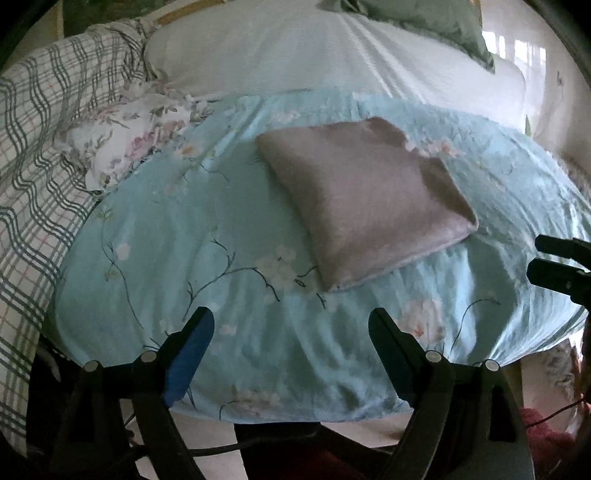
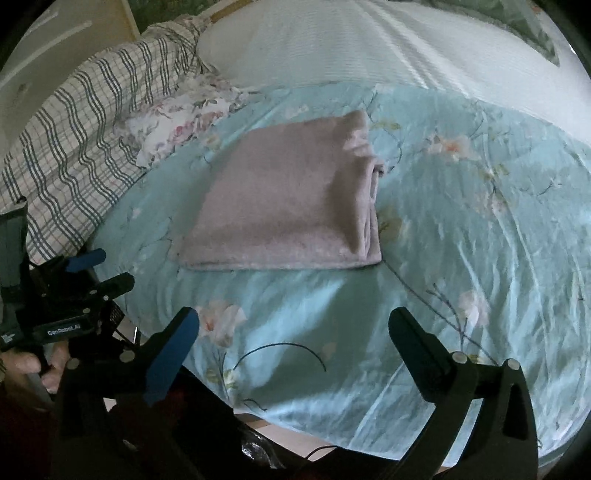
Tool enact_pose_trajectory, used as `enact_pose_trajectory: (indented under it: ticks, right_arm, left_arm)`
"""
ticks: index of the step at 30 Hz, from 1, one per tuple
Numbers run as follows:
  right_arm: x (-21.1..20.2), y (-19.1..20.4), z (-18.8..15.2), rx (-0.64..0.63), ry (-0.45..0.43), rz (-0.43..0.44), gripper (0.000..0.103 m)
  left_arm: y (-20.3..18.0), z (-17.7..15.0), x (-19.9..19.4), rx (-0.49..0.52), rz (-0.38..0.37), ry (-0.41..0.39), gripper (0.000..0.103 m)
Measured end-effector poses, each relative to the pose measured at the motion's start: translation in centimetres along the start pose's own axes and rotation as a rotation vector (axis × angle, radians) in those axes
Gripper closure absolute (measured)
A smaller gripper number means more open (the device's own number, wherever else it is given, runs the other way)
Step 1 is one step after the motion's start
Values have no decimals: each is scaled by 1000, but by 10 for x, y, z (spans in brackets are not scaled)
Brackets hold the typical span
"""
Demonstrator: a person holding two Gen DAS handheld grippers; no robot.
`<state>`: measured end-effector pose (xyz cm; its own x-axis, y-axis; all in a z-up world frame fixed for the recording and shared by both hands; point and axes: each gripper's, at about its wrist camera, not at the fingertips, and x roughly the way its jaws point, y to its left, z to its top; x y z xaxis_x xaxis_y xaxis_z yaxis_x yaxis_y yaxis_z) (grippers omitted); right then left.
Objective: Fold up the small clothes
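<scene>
green pillow (image 1: 436, 22) cut off (top edge)

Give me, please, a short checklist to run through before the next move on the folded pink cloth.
1. Left gripper open, nothing between its fingers: ok.
2. Right gripper open, nothing between its fingers: ok.
3. Folded pink cloth lies free of both grippers on the light blue floral sheet: ok.
4. Fold edges line up: not ok, the layers look uneven at one end.
5. Nothing lies on top of the cloth: ok.
6. More clothes waiting to be folded: cannot tell.
</scene>
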<state>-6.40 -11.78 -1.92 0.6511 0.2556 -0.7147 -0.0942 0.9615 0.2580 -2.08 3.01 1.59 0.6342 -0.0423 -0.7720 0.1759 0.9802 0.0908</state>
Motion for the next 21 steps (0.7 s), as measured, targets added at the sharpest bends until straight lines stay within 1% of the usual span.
enact_pose_trajectory:
  ticks: [4, 9, 15, 21]
  right_arm:
    - [18, -7, -5, 14, 44, 16, 1]
    - [30, 0, -8, 14, 74, 27, 1]
    - [37, 9, -2, -13, 88, 26, 1]
    - [41, 15, 8, -37, 88, 28, 1]
  left_arm:
    - [-4, -4, 17, 20, 27, 56, 17]
    - [-3, -9, 27, 20, 53, 84, 17]
    - [1, -2, 34, 10, 42, 99, 17]
    - [2, 7, 37, 6, 35, 94, 17]
